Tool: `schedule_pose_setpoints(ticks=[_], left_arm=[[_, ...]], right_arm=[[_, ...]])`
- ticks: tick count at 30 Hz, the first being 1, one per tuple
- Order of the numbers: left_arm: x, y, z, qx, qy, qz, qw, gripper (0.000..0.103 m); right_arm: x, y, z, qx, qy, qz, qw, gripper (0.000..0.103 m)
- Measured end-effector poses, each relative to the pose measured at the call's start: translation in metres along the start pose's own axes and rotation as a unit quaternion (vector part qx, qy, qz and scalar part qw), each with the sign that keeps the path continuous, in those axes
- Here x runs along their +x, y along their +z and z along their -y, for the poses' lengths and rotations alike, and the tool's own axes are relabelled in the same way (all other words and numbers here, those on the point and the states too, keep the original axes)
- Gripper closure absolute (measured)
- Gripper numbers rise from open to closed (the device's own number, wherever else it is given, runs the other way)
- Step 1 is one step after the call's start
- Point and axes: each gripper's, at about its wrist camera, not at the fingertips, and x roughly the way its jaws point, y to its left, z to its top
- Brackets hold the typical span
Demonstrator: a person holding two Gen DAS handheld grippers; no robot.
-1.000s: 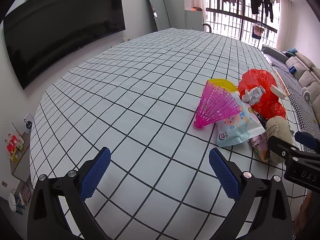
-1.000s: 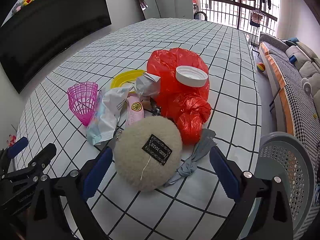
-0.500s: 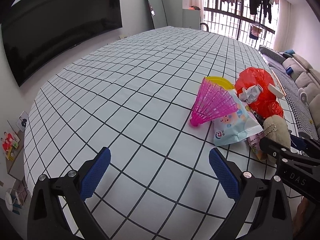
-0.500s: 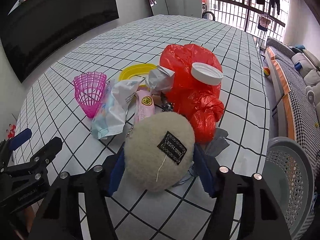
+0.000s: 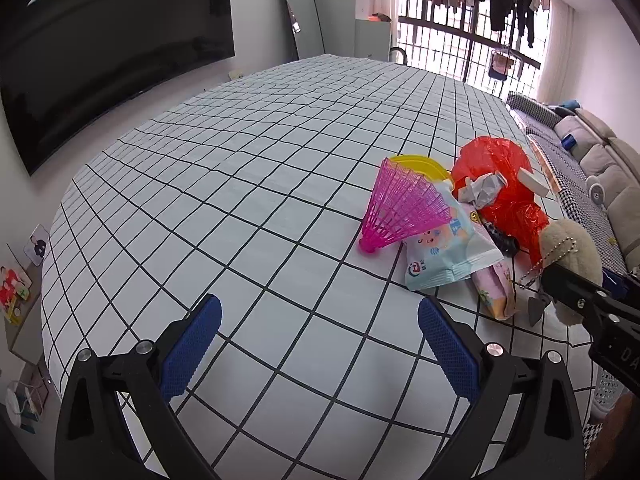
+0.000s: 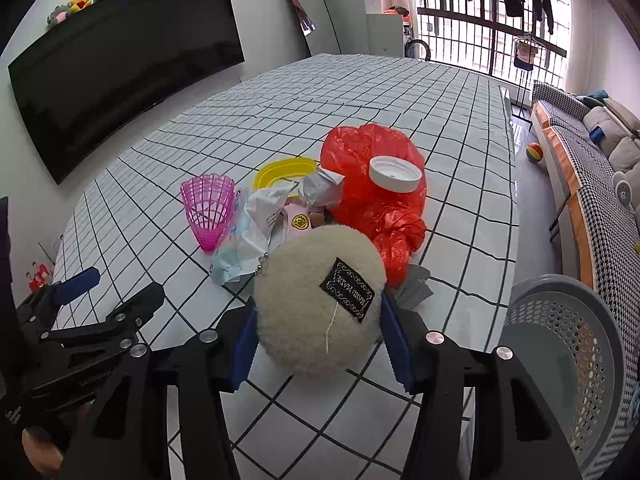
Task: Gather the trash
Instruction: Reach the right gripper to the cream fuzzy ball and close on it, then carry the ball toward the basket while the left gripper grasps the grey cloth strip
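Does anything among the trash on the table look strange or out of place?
Yes. The right gripper is shut on a fluffy cream pouch with a black sewn label and a ball chain; it looks like a keepsake, not rubbish.

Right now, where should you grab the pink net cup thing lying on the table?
Grip the pink mesh cone across its narrow closed tip, which rests on the table on the bare side away from the pile. The free left hand-held gripper could come in from there. The flared mouth looks too wide and leans against the blue wrapper.
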Motion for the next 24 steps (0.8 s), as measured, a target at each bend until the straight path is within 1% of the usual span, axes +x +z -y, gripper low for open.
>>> schedule_pose_setpoints(ticks=[5, 11, 18, 22, 24], left_arm=[[-0.003, 0.002, 0.002, 0.0, -0.003, 0.006, 1.0, 0.006], [-0.006, 0.0, 0.02, 0.012, -0.019, 0.006, 0.9997, 0.006], [-0.009, -0.005, 0.063, 0.047, -0.049, -0.003, 0.9977, 0.006], [-0.007, -0.005, 0.09, 0.058, -0.076, -0.007, 0.9954, 0.006], [-0.004, -0.005, 0.107, 0.072, -0.088, -0.009, 0.9935, 0.006]], right_arm=[[-0.03, -0.008, 0.025, 0.027, -0.018, 0.021, 0.999, 0.05], [-0.051, -0.026, 0.064, 0.066, -0.053, 0.024, 0.996, 0.05], [-0.06, -0.048, 0.098, 0.1, -0.069, 0.017, 0.992, 0.05], [-0.062, -0.058, 0.112, 0.109, -0.073, 0.018, 0.991, 0.05], [-0.065, -0.062, 0.118, 0.113, -0.076, 0.02, 0.99, 0.05]])
